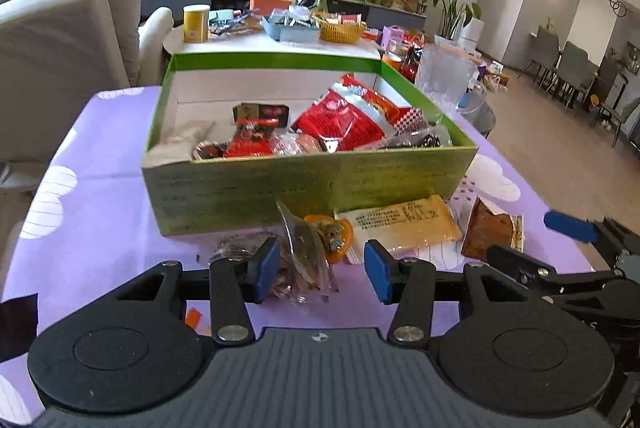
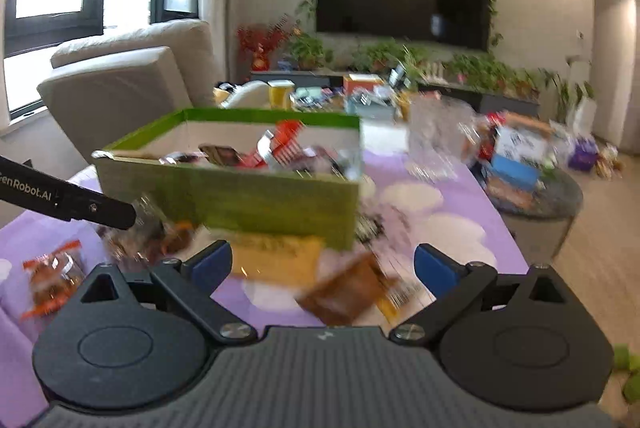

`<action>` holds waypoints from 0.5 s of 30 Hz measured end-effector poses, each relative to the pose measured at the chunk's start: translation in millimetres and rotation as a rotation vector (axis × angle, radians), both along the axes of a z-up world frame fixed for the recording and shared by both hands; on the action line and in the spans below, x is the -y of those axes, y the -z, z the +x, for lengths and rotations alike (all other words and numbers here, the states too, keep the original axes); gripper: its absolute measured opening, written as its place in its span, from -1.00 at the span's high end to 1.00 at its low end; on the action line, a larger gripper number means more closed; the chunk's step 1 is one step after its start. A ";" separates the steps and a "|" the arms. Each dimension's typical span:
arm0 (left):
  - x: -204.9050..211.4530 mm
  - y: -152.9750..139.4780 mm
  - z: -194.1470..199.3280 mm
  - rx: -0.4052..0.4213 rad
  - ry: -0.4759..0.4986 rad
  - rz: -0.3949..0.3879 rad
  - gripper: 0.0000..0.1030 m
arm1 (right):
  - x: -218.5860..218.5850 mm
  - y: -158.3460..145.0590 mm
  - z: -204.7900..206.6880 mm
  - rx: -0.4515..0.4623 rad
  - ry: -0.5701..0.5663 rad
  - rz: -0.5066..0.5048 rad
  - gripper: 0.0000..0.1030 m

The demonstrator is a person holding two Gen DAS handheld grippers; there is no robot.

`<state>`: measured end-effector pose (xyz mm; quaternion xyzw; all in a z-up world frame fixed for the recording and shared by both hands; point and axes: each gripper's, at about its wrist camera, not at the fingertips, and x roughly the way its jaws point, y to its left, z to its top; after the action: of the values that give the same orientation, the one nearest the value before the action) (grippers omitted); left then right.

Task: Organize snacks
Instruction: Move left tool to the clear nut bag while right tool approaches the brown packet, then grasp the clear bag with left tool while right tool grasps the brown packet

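A green cardboard box (image 1: 312,183) stands on the purple tablecloth and holds several snack packets, among them a red bag (image 1: 344,119). Loose snacks lie in front of it: a clear packet with orange contents (image 1: 316,240), a yellow packet (image 1: 404,224) and a brown packet (image 1: 490,228). My left gripper (image 1: 322,270) is open, with the clear packet lying between its blue pads untouched. In the blurred right wrist view my right gripper (image 2: 322,268) is open above the brown packet (image 2: 348,292) and yellow packet (image 2: 276,260), near the box (image 2: 256,203). The right gripper's fingers (image 1: 568,226) show at the left view's right edge.
An orange-trimmed packet (image 2: 52,276) lies at the cloth's left edge. A clear plastic container (image 1: 444,73) stands right of the box. A white sofa (image 1: 68,47) is to the left. Behind are a cluttered low table (image 1: 276,27), a round side table (image 2: 540,195) and plants under a wall screen.
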<state>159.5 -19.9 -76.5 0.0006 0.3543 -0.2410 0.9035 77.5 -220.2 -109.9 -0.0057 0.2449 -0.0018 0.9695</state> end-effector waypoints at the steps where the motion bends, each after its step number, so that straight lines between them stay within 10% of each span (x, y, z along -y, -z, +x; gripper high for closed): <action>1: 1.9 1.0 0.2 0.006 0.001 0.003 0.14 | 2.9 2.9 3.1 -0.021 0.004 0.013 0.16; 10: 14.1 6.0 14.4 -0.014 -0.007 0.036 0.18 | 7.3 19.6 28.5 -0.127 0.009 0.075 0.16; 15: 8.9 15.0 21.9 -0.075 -0.024 0.037 0.76 | 14.6 25.4 41.9 -0.165 0.050 0.089 0.16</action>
<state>181.4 -28.8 -91.5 0.0041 0.3926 -0.2232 0.8922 119.4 -234.8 -135.3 0.0434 0.3240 -0.0146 0.9449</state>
